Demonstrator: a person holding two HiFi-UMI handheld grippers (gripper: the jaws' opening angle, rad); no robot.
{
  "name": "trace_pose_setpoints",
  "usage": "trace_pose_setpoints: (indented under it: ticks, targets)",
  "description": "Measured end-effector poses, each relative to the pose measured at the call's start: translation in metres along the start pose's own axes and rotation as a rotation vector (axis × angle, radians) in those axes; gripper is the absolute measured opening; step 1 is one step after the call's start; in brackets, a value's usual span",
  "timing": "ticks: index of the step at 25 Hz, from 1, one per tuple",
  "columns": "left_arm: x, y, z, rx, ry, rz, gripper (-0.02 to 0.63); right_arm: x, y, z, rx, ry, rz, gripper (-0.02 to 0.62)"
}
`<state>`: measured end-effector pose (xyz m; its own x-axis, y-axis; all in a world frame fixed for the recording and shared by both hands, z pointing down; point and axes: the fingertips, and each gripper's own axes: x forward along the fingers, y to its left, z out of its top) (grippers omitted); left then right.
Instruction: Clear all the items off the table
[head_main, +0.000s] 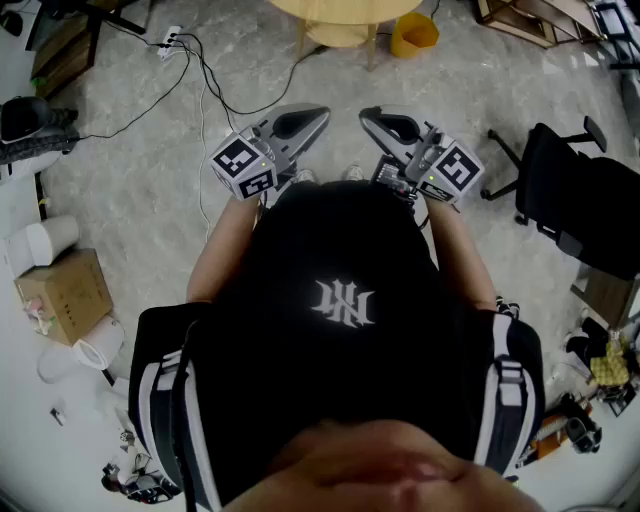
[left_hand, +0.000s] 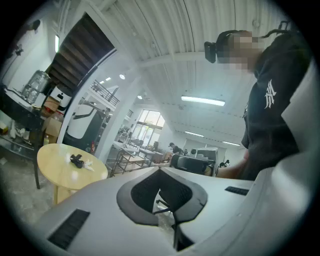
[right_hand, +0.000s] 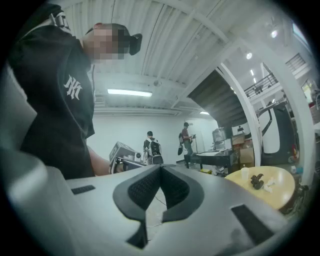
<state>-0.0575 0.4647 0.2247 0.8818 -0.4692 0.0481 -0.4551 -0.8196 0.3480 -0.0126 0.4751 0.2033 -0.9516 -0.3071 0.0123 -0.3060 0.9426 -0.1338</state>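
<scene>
A round pale-yellow table (head_main: 345, 14) stands on the floor ahead of me, cut off by the top edge of the head view. The left gripper view shows the table (left_hand: 60, 175) at left with a small black item (left_hand: 76, 160) and a white crumpled item (left_hand: 89, 166) on it. In the right gripper view the table (right_hand: 272, 196) carries that black item (right_hand: 257, 181), the white item (right_hand: 270, 183) and a small white cup (right_hand: 244, 173). My left gripper (head_main: 318, 116) and right gripper (head_main: 369, 118) are held side by side before my chest, well short of the table. Both are shut and empty.
A yellow bucket (head_main: 413, 33) sits beside the table's legs. Cables (head_main: 205, 85) trail over the marble floor at left. A black office chair (head_main: 585, 200) stands at right, a cardboard box (head_main: 65, 295) at left. Two people (right_hand: 150, 147) stand far off in the hall.
</scene>
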Motion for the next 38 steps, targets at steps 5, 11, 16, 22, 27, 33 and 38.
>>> trace_pose_setpoints:
  ticks: [5,11,16,22,27,33,38]
  targets:
    - [0.015,-0.011,-0.008,-0.007,0.031,-0.032,0.012,-0.012,-0.011,-0.006,0.003,0.009,-0.032,0.002]
    - [0.023,-0.006,-0.01,-0.03,0.014,0.016,0.012,-0.026,-0.017,-0.008,-0.02,0.009,-0.014,0.003]
    - [0.034,-0.008,-0.005,-0.029,-0.003,0.062,0.012,-0.042,-0.027,-0.004,-0.031,-0.008,0.014,0.005]
    - [0.032,-0.004,-0.002,0.004,0.014,0.144,0.012,-0.068,-0.058,-0.007,-0.021,-0.019,-0.002,0.005]
    - [0.025,0.01,-0.007,-0.056,0.004,0.176,0.012,-0.074,-0.084,-0.007,0.009,-0.038,-0.029,0.005]
    - [0.031,0.05,0.003,-0.07,-0.022,0.172,0.012,-0.046,-0.103,-0.001,-0.011,-0.015,-0.024,0.005]
    - [0.037,0.104,0.025,-0.053,-0.024,0.16,0.012,-0.012,-0.131,0.009,-0.06,0.02,-0.011,0.005]
